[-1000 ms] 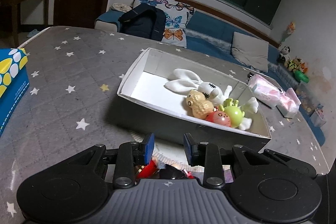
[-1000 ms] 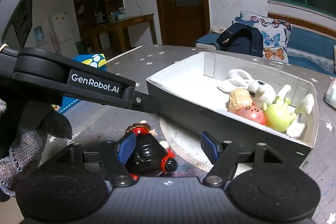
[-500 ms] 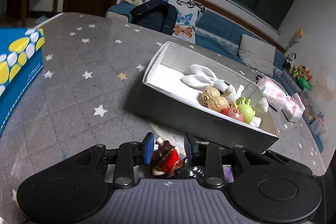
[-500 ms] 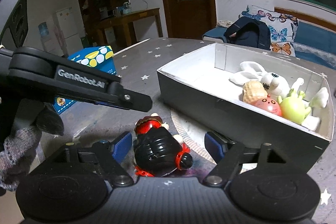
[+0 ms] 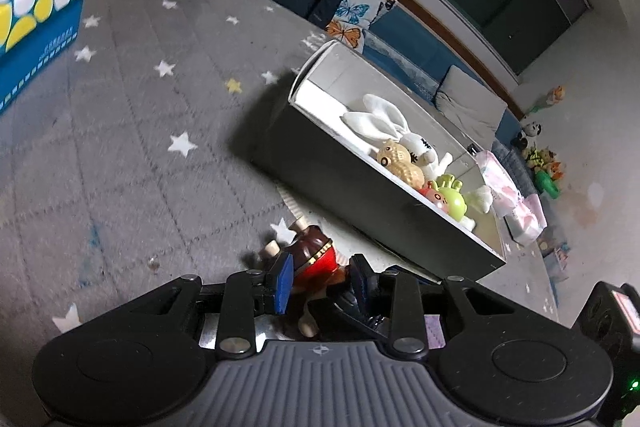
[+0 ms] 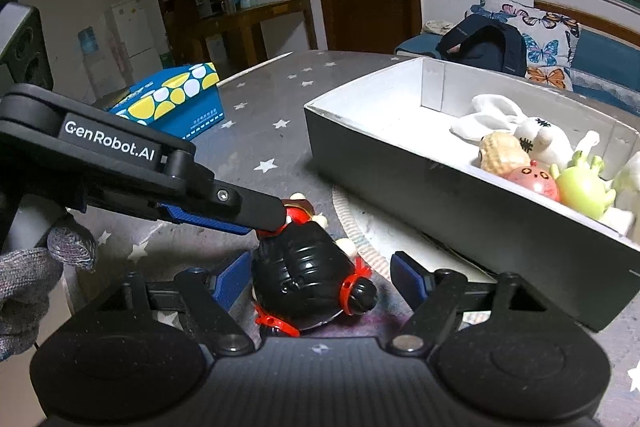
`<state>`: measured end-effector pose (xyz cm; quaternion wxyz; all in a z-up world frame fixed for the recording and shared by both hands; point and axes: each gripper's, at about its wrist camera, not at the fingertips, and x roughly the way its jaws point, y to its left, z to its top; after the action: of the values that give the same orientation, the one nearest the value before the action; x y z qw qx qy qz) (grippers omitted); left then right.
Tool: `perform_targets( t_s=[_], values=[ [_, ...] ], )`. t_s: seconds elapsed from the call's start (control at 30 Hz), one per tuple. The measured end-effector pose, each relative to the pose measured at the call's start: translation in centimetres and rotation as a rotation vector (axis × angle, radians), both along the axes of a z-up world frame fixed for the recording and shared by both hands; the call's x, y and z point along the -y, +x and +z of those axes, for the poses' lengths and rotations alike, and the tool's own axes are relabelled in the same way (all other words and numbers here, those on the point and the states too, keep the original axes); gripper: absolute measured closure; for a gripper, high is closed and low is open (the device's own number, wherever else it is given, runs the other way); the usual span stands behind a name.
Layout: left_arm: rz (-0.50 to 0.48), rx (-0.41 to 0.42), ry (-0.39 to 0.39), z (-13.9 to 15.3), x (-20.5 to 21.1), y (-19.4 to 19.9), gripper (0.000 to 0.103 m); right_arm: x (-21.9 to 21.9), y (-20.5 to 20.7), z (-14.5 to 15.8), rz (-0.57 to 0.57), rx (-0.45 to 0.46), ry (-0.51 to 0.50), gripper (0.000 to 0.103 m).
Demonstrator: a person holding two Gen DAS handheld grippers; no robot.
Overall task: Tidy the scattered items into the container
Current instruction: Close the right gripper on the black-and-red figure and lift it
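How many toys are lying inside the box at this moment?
4, all at one end of the box: a white rabbit, a peanut toy, a red ball face and a green alien. The near wall may hide smaller ones.

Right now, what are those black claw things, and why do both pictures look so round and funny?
They are two grabbers, each held in a person's hand; you can see a grey glove. Each has a small camera looking along its two fingers, and its lens bends everything round. One picture comes from the left gripper, the other from the right gripper. On the starry table lies a doll with black hair, next to a box holding a rabbit, a peanut and other small toys. A blue carton sits farther off. Both grippers have open fingers on either side of the doll. As far as I can see, neither is squeezing it yet.
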<state>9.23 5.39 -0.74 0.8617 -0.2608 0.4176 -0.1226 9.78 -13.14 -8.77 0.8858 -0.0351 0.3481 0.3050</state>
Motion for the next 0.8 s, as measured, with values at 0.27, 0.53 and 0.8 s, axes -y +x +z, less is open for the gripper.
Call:
perform_targets(
  t_s=[0.27,0.53,0.8],
  values=[
    [0.015,-0.025,-0.077,-1.1,-0.5,0.1,0.068,-0.5,0.3,-0.7,0.015,-0.018,-0.012,0.025],
    [0.061,-0.033,-0.146,-2.0,-1.3,0.1,0.064,-0.6,0.4,-1.0,0.016,-0.024,-0.014,0.028],
    [0.102,-0.066,-0.22,-3.3,-2.2,0.0,0.062,-0.8,0.5,-1.4,0.021,-0.036,-0.018,0.03]
  ],
)
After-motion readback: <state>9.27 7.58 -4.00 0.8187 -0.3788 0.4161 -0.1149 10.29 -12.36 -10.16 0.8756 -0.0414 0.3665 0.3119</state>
